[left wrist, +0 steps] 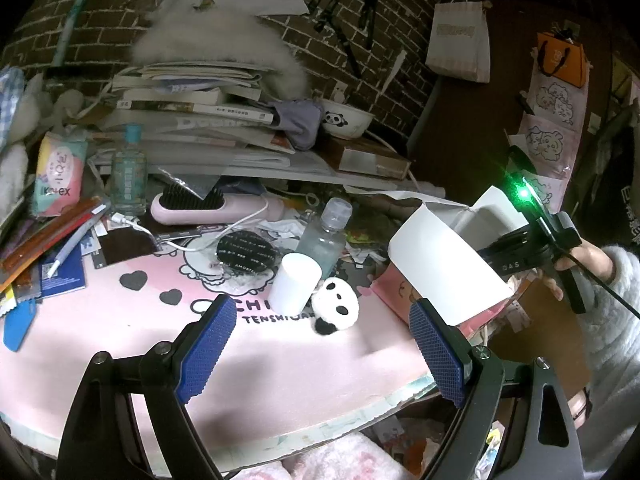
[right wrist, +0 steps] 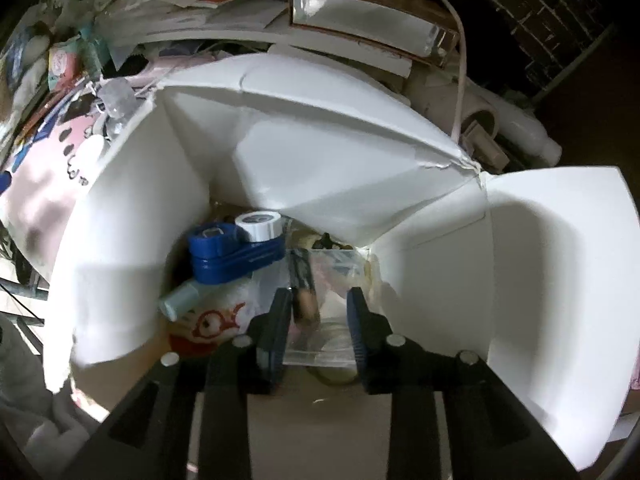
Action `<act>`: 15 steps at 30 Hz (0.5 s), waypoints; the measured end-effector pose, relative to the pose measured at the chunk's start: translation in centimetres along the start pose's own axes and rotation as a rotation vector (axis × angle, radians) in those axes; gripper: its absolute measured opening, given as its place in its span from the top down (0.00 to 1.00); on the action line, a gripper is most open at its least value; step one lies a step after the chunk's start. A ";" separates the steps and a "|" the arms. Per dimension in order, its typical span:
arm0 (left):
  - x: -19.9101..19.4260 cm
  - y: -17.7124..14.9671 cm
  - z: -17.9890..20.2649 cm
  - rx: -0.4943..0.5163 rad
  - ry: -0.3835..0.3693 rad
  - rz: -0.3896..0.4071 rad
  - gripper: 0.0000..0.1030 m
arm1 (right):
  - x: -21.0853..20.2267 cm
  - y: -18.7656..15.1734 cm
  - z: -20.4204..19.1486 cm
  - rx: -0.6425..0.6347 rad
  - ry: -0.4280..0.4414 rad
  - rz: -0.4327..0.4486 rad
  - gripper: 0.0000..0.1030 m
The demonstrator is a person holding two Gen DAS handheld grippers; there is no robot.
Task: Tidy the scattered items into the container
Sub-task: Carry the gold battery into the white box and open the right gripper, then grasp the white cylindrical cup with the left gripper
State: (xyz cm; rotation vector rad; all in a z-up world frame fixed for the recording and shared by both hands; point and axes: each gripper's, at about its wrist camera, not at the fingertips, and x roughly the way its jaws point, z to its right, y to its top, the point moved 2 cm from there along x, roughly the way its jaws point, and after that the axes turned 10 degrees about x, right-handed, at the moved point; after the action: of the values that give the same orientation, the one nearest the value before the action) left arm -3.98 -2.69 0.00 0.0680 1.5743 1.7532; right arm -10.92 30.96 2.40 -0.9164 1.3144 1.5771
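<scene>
A white cardboard box (left wrist: 440,264) stands open at the right edge of the pink mat (left wrist: 120,340). In the right wrist view my right gripper (right wrist: 319,294) hangs inside this box (right wrist: 400,160), shut on a clear plastic case (right wrist: 320,344). A blue case (right wrist: 232,256), a white-lidded jar (right wrist: 260,226) and a teal tube (right wrist: 180,300) lie in the box below it. My left gripper (left wrist: 322,302) is open and holds nothing, low over the mat. Just beyond it sit a panda plush (left wrist: 336,308), a white cup (left wrist: 294,282), a clear bottle (left wrist: 326,236) and a black round pouch (left wrist: 246,256).
A pink hairbrush (left wrist: 212,206) with a white cable, pens, cards and a tissue pack (left wrist: 58,172) crowd the mat's far left. Stacked books (left wrist: 192,120) and a panda bowl (left wrist: 346,120) rise behind. A hand in a fuzzy sleeve (left wrist: 592,264) holds the right tool.
</scene>
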 end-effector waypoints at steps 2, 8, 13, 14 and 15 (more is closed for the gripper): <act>0.0 0.0 0.0 0.000 -0.002 0.000 0.16 | -0.4 0.1 0.1 0.004 -0.005 0.016 0.75; 0.0 0.0 -0.3 0.002 0.011 0.000 0.16 | -3.8 1.1 -0.7 0.049 0.005 0.184 0.54; 0.4 -0.1 -0.6 0.001 0.037 -0.012 0.16 | -7.7 0.9 -3.6 0.049 0.149 0.354 0.49; 0.4 -0.1 -0.7 0.001 0.044 -0.013 0.16 | -8.2 0.8 -4.4 0.040 0.176 0.380 0.44; 0.5 -0.2 -0.7 0.002 0.049 -0.014 0.16 | -8.7 0.5 -5.3 0.028 0.201 0.408 0.41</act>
State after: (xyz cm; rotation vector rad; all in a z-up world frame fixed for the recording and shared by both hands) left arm -4.62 -3.02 -0.55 0.0152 1.6075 1.7546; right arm -8.23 24.30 9.70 -0.8413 1.7460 1.8007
